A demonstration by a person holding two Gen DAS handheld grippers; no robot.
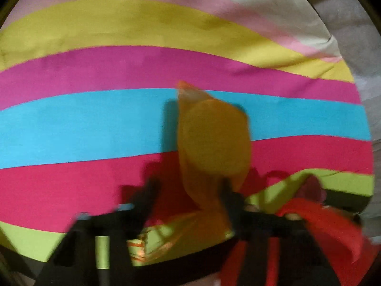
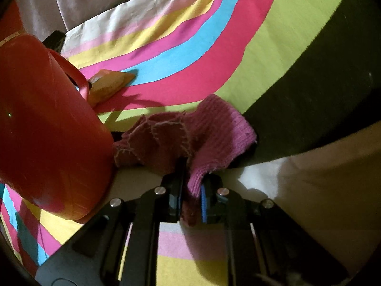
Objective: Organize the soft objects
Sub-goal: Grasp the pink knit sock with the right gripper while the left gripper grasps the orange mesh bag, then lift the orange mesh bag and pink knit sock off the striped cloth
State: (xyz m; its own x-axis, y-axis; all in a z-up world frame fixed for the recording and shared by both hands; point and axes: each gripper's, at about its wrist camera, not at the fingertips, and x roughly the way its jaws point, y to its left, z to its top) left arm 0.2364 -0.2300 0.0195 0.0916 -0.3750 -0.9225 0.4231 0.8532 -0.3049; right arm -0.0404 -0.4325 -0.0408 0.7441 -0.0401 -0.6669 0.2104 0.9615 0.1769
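- The right hand-held gripper (image 2: 191,186) had its jaws nearly together, pinching a corner of a pink knitted cloth (image 2: 190,133) between the black pads.
- The rest of that crumpled, woolly cloth spread forward and away from the fingers, resting where a bedspread of curved bright stripes (image 2: 262,54) met a pale surface.
- Just to the cloth's left, touching or nearly touching it, stood a large smooth orange-red plastic container with a handle (image 2: 47,131).
- Beyond the container's handle lay a soft orange-yellow cloth pouch (image 2: 107,85) on the pink and blue stripes, well ahead of the right hand-held gripper.
- The left hand-held gripper (image 1: 188,190), blurred in its own view, pointed steeply down at the same pouch (image 1: 212,143). Its jaws stood at a narrow gap, and the pouch's near end sat between the fingers. Whether the pads actually pressed it could not be told through the blur.
- The pouch's long axis ran straight away from the left hand-held gripper, in line with its fingers, with a pointed tip at the far end over the blue stripe.
- A loose red fabric (image 1: 328,224) lay at the lower right of the left view, close beside the left fingers.
- Judging by position, the left hand was the nearer one to the pouch; the right was already occupied with the knitted cloth.
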